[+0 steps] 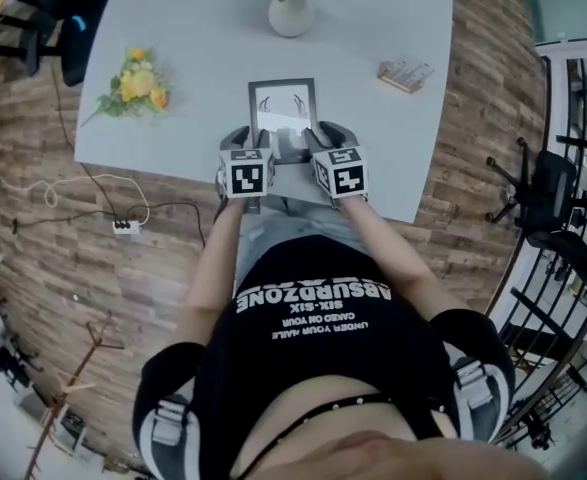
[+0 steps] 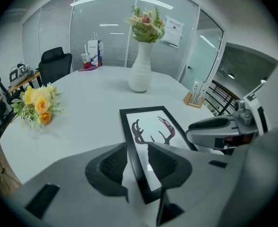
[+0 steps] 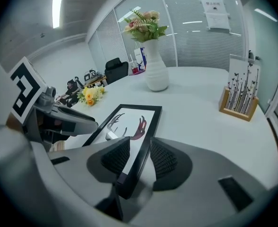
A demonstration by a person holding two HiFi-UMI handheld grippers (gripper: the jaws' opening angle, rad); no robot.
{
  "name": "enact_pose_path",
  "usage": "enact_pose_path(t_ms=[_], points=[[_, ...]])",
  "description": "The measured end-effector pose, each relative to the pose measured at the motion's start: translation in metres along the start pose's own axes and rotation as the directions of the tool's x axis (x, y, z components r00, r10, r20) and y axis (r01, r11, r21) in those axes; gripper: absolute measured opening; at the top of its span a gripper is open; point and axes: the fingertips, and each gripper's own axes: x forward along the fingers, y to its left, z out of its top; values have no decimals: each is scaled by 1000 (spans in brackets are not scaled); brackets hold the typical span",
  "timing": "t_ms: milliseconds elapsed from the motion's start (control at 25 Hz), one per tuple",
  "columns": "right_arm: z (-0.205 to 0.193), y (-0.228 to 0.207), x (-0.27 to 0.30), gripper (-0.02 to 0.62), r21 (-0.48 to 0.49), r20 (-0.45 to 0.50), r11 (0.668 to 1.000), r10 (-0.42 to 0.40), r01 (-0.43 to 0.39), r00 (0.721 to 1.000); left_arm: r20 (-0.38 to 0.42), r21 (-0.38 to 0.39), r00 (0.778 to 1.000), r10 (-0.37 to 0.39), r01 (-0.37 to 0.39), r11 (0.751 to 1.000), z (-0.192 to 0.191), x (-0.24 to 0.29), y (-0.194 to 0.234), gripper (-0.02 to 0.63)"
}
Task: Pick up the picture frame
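Observation:
A black picture frame (image 1: 282, 101) with an antler print lies flat on the white table (image 1: 193, 128), near its front edge. My left gripper (image 1: 256, 140) is open at the frame's near-left corner. In the left gripper view the left bar of the frame (image 2: 150, 126) runs between the jaws of this gripper (image 2: 138, 162) with small gaps on both sides. My right gripper (image 1: 318, 140) is open at the near-right corner. The right bar of the frame (image 3: 129, 122) passes between the ribbed pads of this gripper (image 3: 139, 157), which do not press on it.
A white vase of flowers (image 1: 292, 13) stands behind the frame. A yellow bouquet (image 1: 133, 83) lies at the left and a small wooden card holder (image 1: 405, 73) at the right. The person's body is close to the table's front edge. An office chair (image 1: 543, 198) stands at the right.

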Motion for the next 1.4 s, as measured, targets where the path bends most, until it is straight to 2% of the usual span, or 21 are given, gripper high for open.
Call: enact_pose_path(t_ms=[120, 240, 400, 480, 800, 1000, 1120, 1400], points=[[-11, -1, 6, 143, -3, -39, 1000, -2, 2, 999, -42, -18, 999, -4, 3, 1000, -10, 9, 3, 127], [-20, -2, 11, 107, 13, -54, 1000, -5, 5, 999, -70, -20, 997, -12, 10, 1000, -20, 17, 6, 127], [-22, -5, 13, 105, 119, -50, 992, 43, -37, 998, -10, -24, 998, -58, 57, 998, -24, 21, 7, 127], [-22, -6, 14, 106, 141, -56, 988, 63, -54, 996, -2, -13, 998, -62, 62, 998, -25, 21, 7, 127], [-24, -7, 15, 106, 135, -49, 990, 46, -39, 998, 6, -28, 998, -55, 55, 998, -26, 23, 6, 127], [-24, -7, 14, 98, 141, -87, 990, 27, -15, 996, -63, -55, 996, -64, 60, 997, -23, 23, 7, 126], [-22, -6, 13, 97, 133, -98, 991, 19, -5, 995, -98, -46, 994, -55, 51, 998, -23, 22, 8, 126], [-14, -2, 2, 95, 127, -88, 992, 27, -16, 996, -94, -63, 994, -58, 52, 997, -21, 11, 7, 124]])
